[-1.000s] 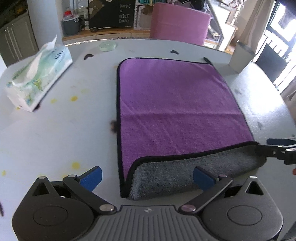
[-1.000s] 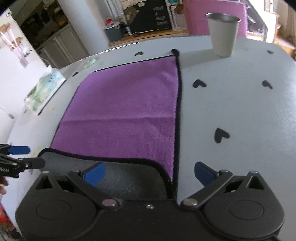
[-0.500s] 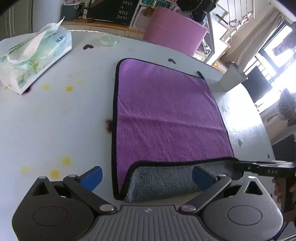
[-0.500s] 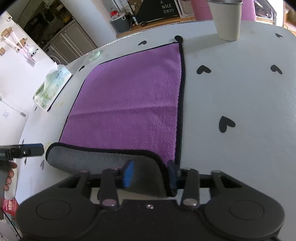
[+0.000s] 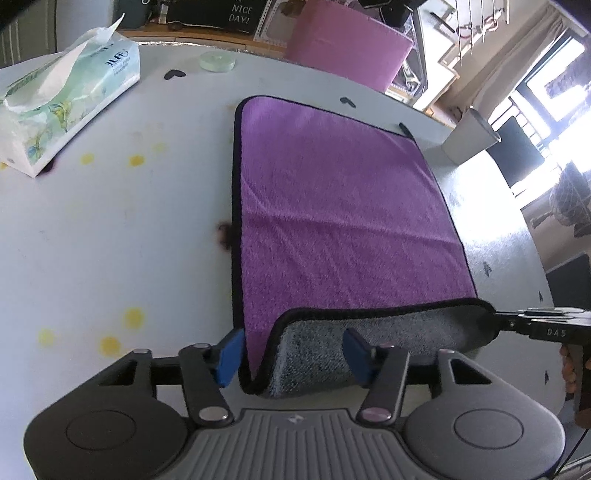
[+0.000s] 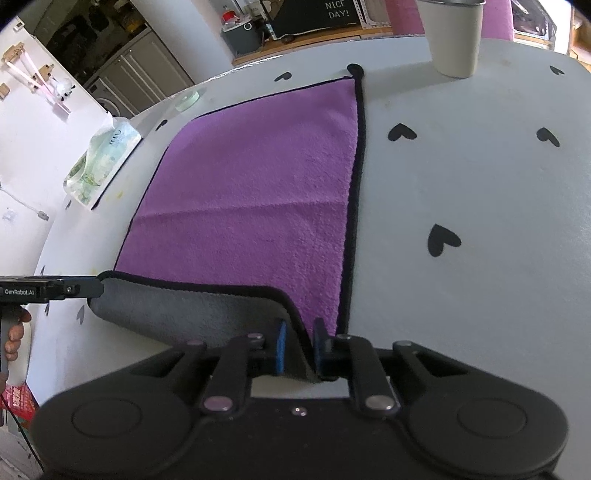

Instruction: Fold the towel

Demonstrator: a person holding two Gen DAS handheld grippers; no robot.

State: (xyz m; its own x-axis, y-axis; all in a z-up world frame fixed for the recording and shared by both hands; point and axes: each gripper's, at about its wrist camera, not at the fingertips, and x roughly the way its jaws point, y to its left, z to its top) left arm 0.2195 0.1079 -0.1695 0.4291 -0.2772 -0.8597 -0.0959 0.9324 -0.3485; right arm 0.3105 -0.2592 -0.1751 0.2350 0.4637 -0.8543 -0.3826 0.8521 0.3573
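Note:
A purple towel with black trim lies flat on the white table. Its near edge is lifted and curled over, showing the grey underside. My left gripper has its blue pads partly closed around the near left corner, with a gap still showing on each side of the cloth. My right gripper is shut on the near right corner of the towel. In the left wrist view the right gripper shows at the right, holding the raised edge.
A tissue pack lies at the far left of the table. A metal cup stands beyond the towel's far right corner. A pink chair stands behind the table. Black heart marks dot the table on the right.
My right gripper closed on the near right corner and lifted it. My left gripper's pads narrowed around the near left corner. Both cameras moved forward over the towel.

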